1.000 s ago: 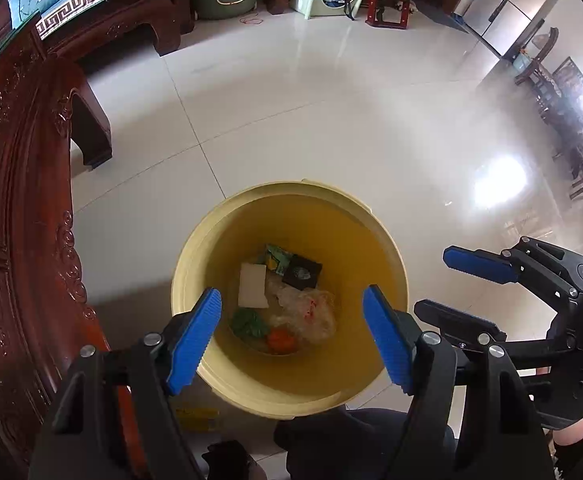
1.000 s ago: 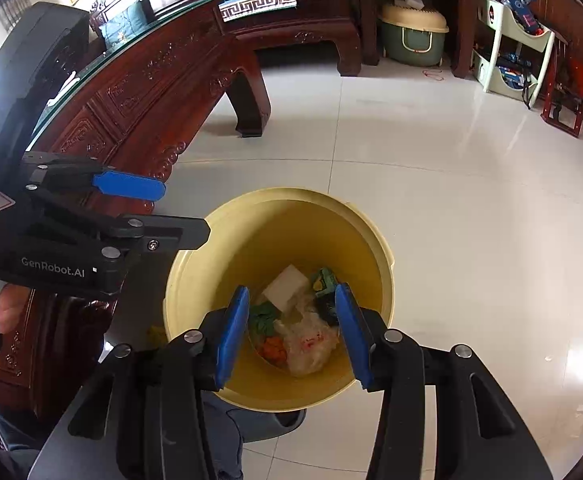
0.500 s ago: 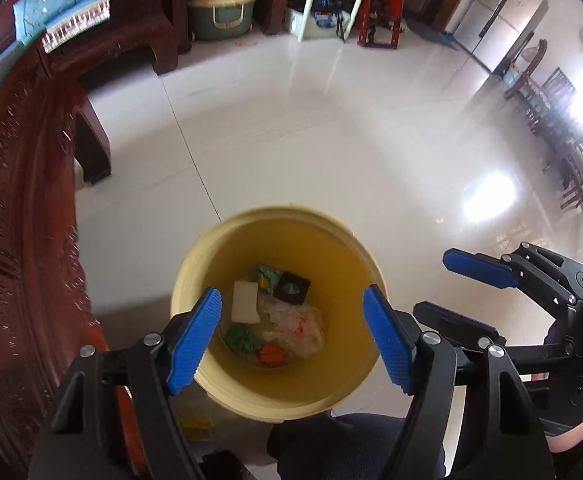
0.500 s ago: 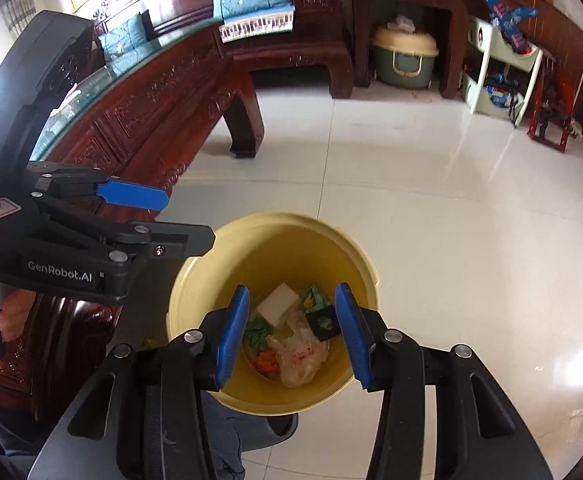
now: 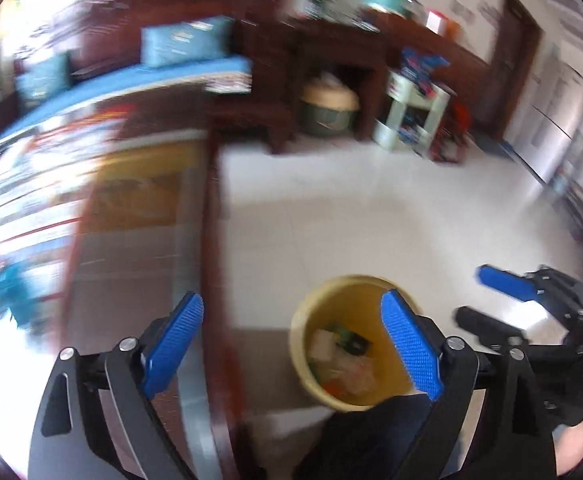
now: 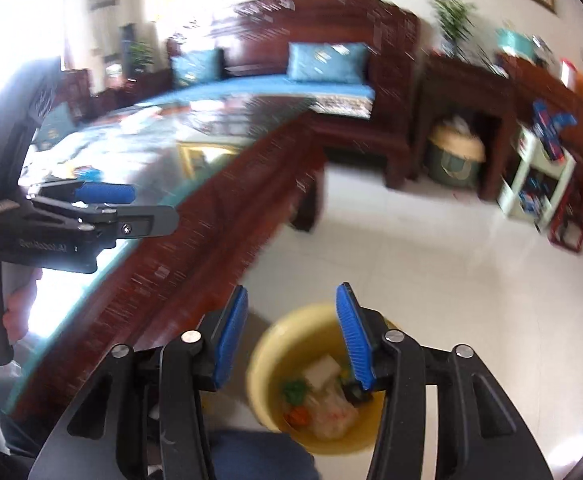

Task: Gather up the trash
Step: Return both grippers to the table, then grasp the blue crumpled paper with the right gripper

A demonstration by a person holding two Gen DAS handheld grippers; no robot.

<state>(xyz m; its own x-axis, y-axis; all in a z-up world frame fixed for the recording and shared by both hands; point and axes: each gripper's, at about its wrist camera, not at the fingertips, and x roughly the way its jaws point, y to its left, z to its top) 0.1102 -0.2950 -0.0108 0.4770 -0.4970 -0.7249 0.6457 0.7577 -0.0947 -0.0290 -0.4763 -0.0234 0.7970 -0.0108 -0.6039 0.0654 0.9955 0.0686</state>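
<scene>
Pale glossy floor tiles point(image 6: 431, 264) spread under both cameras, and much of each view is smeared by motion. Nearest, the left gripper point(image 5: 291, 344) has its blue pads spreading wider with nothing between them; the right gripper point(image 6: 291, 336) is also opening and empty. Just below them on the floor stands a yellow bucket point(image 5: 303, 344) holding the trash point(image 6: 323, 396): a white block, crumpled plastic, green and orange scraps, a dark packet. Beside the bucket runs a dark carved wooden table point(image 6: 211, 248) with a glass top. Farther off are a wooden bench with blue cushions point(image 6: 323, 60), a green covered tub point(image 6: 455, 156) and a white shelf unit point(image 6: 539, 184).
</scene>
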